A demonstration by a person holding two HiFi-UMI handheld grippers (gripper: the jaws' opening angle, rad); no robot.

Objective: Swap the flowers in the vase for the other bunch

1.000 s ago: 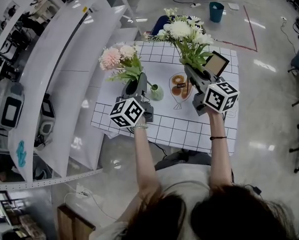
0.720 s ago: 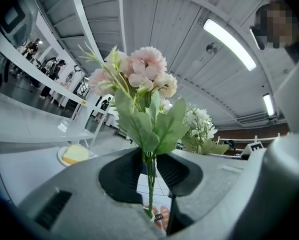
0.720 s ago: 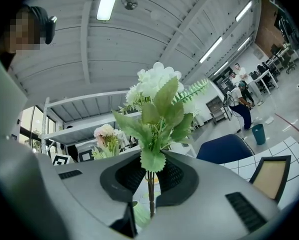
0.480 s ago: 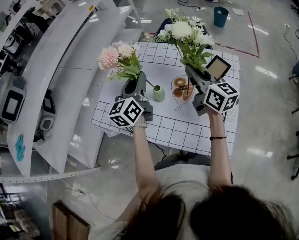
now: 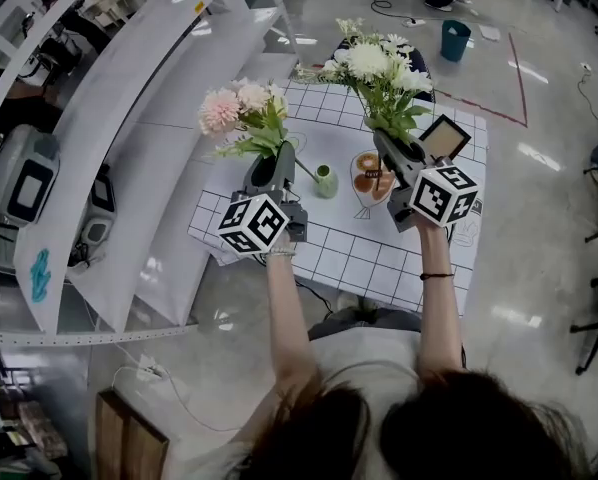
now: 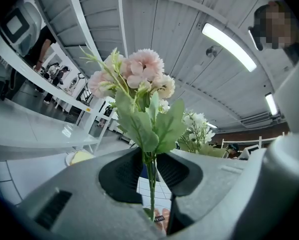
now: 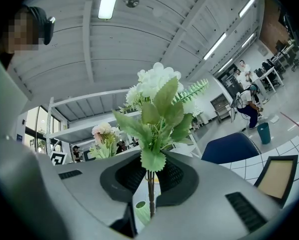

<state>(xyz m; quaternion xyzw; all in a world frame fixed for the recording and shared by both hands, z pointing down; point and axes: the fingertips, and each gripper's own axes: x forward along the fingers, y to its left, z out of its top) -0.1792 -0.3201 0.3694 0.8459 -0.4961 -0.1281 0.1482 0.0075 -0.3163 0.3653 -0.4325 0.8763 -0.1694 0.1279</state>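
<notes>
My left gripper (image 6: 152, 184) has its jaws pinched on the thin stem of the pink flower bunch (image 6: 134, 74) and holds it upright above the left side of the table (image 5: 379, 263). My right gripper (image 7: 149, 189) has its jaws pinched on the stem of the white flower bunch (image 7: 157, 81), also upright, above the right side. The small green vase (image 5: 325, 181) stands on the gridded tabletop between both grippers, just left of a plate (image 5: 357, 180).
</notes>
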